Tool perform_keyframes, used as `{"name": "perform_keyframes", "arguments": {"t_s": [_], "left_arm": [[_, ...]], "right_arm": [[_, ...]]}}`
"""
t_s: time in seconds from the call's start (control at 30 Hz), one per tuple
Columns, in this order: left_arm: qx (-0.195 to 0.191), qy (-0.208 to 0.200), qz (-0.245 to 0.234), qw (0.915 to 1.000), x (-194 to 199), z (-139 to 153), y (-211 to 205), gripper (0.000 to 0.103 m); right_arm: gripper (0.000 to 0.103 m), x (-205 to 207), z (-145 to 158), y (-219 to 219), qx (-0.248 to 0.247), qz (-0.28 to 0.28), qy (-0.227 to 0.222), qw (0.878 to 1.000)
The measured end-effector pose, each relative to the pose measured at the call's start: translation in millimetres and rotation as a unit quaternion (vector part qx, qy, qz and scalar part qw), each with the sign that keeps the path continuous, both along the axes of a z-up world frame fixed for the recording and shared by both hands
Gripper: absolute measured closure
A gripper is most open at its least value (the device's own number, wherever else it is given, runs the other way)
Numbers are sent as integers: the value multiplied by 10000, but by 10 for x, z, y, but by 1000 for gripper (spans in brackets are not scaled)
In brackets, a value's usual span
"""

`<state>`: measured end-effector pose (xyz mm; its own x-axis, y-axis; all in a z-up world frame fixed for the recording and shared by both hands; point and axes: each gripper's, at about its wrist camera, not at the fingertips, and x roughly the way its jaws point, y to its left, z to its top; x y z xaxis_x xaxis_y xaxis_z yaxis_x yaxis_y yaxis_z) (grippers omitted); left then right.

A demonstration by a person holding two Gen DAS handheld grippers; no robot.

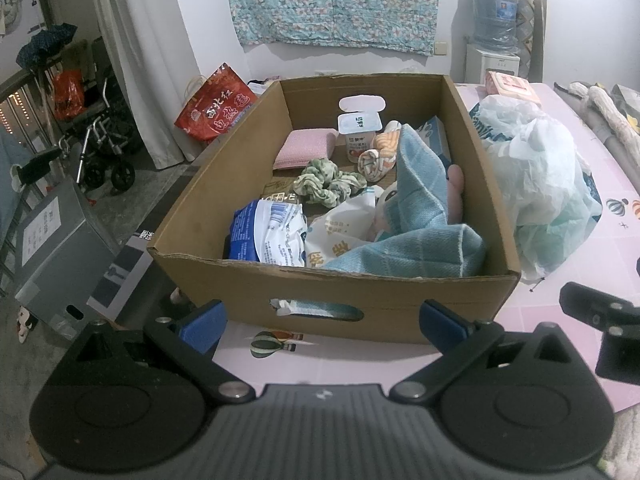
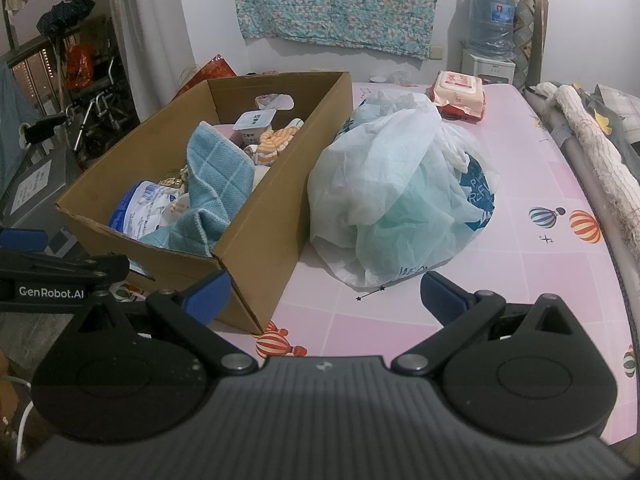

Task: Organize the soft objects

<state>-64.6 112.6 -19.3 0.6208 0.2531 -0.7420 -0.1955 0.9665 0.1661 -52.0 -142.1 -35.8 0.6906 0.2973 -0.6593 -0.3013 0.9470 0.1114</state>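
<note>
blue-padded left gripper and right gripper — jaws wide, empty.

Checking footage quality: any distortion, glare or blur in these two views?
Left wrist view: fisheye bends the cardboard box edges; dark vignette corners; no glare, contents sharp. Right wrist view: same curvature on the table edge; plastic bag evenly lit, not blown out.

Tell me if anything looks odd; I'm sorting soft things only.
Yes. The box mixes soft items with packaging: an opened yogurt cup, lid peeled back, and crumpled wrappers beside the blue towel. The box's near rim is torn.
</note>
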Motion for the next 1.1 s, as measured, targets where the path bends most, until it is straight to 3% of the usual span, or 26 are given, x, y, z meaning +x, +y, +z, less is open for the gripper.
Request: {"name": "perform_keyframes", "arguments": {"t_s": [1.1], "left_arm": [[-84, 103, -56, 9999, -16, -63, 55, 0]], "right_arm": [[1, 0, -20, 21, -47, 24, 32, 10000]]}}
